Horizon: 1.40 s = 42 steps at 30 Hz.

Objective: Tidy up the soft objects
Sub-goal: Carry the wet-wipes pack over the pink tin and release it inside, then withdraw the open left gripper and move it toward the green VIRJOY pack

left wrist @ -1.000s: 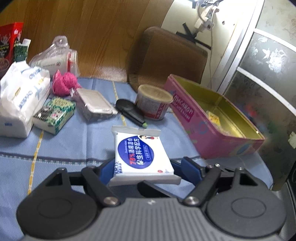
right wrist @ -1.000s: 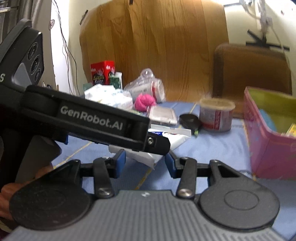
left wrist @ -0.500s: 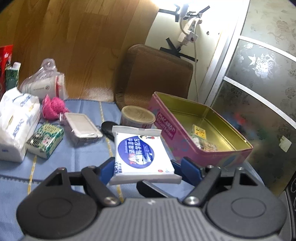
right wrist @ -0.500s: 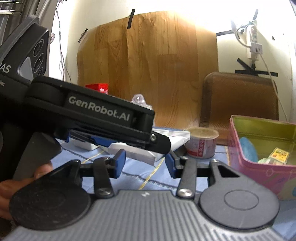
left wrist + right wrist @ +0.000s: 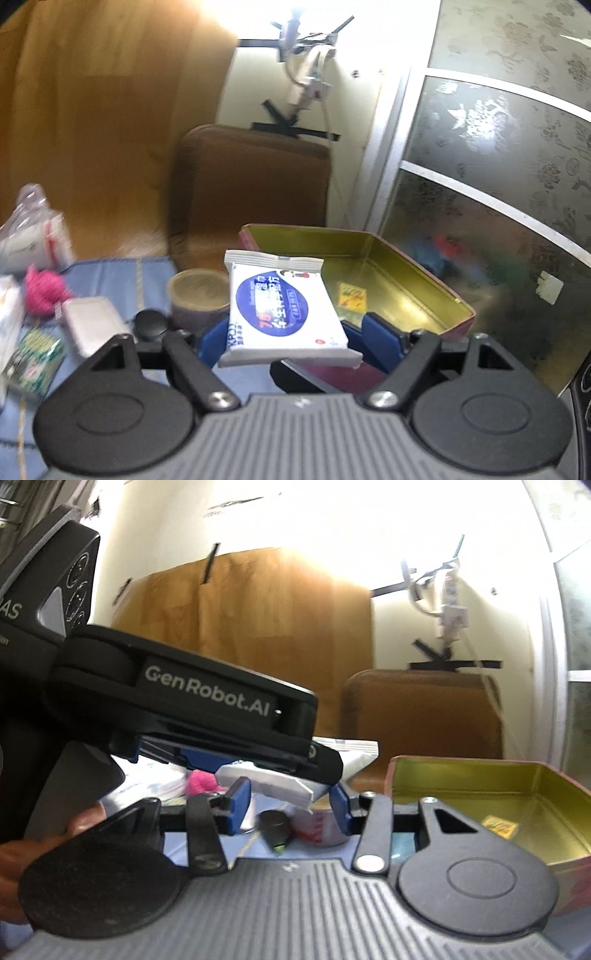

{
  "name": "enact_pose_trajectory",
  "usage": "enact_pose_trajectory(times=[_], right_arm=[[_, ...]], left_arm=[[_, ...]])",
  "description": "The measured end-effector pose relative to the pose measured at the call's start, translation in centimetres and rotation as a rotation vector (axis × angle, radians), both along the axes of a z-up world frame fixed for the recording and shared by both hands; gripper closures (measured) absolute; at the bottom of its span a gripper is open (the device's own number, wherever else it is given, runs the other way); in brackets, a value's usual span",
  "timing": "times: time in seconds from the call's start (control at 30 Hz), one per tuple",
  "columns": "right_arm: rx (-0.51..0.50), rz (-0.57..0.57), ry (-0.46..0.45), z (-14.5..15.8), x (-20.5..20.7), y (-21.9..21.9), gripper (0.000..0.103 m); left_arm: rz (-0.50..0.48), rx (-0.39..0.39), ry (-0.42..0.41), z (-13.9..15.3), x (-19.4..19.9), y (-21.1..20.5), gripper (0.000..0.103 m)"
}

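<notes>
The left gripper point(image 5: 284, 332) is carrying a flat white packet of wipes point(image 5: 284, 310) up off the blue cloth-covered table point(image 5: 107, 277) and rightward. A second ago the packet was hanging low over the cloth, short of the tin; now it is hovering by the near-left corner of the open pink tin point(image 5: 424, 284), and the room behind is sliding down as the gripper is climbing. The blue jaws are pinching the packet by its two long sides, holding it nearly level.

That lift is probably bringing the packet in for a drop into the tin, which is sitting at the right of the table with its gold inside showing — a small yellow card point(image 5: 352, 295) is lying on its floor.

The right gripper point(image 5: 284, 805) is trailing just beside and below the left one, rising with it. Its jaws are standing partly spread with nothing pressed between them; the packet's end is only passing in front of them.

Readable writing: "GenRobot.AI" in pale letters is running along the side of the left gripper, seen from the right wrist view. The packet is carrying a dark blue oval with large red digits — seemingly "75" — and white characters too blurred to read.

Further left on the cloth are waiting a pink yarn-like ball point(image 5: 42, 291), a clear lidded box point(image 5: 90, 321), a round tub point(image 5: 197, 291) and a green printed pack point(image 5: 33, 360).
</notes>
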State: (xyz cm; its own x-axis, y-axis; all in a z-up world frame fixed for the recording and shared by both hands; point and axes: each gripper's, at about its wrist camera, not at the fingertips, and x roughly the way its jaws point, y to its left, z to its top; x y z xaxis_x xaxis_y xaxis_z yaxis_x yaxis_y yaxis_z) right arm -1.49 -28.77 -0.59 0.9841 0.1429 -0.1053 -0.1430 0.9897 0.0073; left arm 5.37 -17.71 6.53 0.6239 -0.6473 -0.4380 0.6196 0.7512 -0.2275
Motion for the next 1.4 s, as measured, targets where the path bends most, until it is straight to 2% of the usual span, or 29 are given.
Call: enact_pose_trajectory(times=[0.17, 0.4, 0.47, 0.53, 0.63, 0.73, 0.87, 1.03, 1.2, 1.3, 1.4], right_arm=[[0.004, -0.074, -0.014, 0.1, -0.4, -2.8, 0.053], [0.034, -0.213, 0.042, -1.1, 1.3, -7.2, 0.054], [0.043, -0.285, 0.073, -1.7, 2.6, -8.7, 0.054], [0.037, -0.357, 0.103, -2.1, 3.3, -9.8, 0.053], [0.091, -0.373, 0.1, -2.4, 2.4, -11.1, 0.053], [0.11, -0.387, 0.082, -2.4, 1.3, -11.2, 0.053], [0.137, -0.349, 0.034, -1.8, 0.0, -9.9, 0.053], [0.117, -0.183, 0.029, -0.7, 0.2, -5.5, 0.054], [0.102, 0.087, 0.163, -1.3, 3.6, 1.0, 0.055], [0.049, 0.27, 0.258, -1.6, 7.2, 5.6, 0.054], [0.0, 0.373, 0.313, -1.7, 11.2, 9.7, 0.051]], left_arm=[[-0.062, 0.006, -0.02, 0.2, 0.6, -4.0, 0.025], [-0.156, -0.001, -0.024, -0.5, 2.6, -9.8, 0.023], [-0.173, 0.024, -0.019, -1.0, 3.5, -11.7, 0.023], [-0.155, 0.041, 0.002, -1.2, 4.4, -12.6, 0.024], [-0.149, 0.015, 0.025, -1.2, 4.6, -11.8, 0.024], [-0.134, 0.011, 0.004, -0.9, 4.1, -10.0, 0.023], [-0.118, 0.001, -0.016, -0.8, 2.5, -6.0, 0.023], [-0.038, -0.015, -0.005, -1.5, 0.8, 1.9, 0.022], [0.152, -0.023, 0.077, -3.7, 0.4, 11.9, 0.022], [0.256, -0.054, 0.142, -5.5, 0.0, 17.9, 0.022], [0.329, -0.096, 0.185, -6.8, -0.4, 22.1, 0.022]])
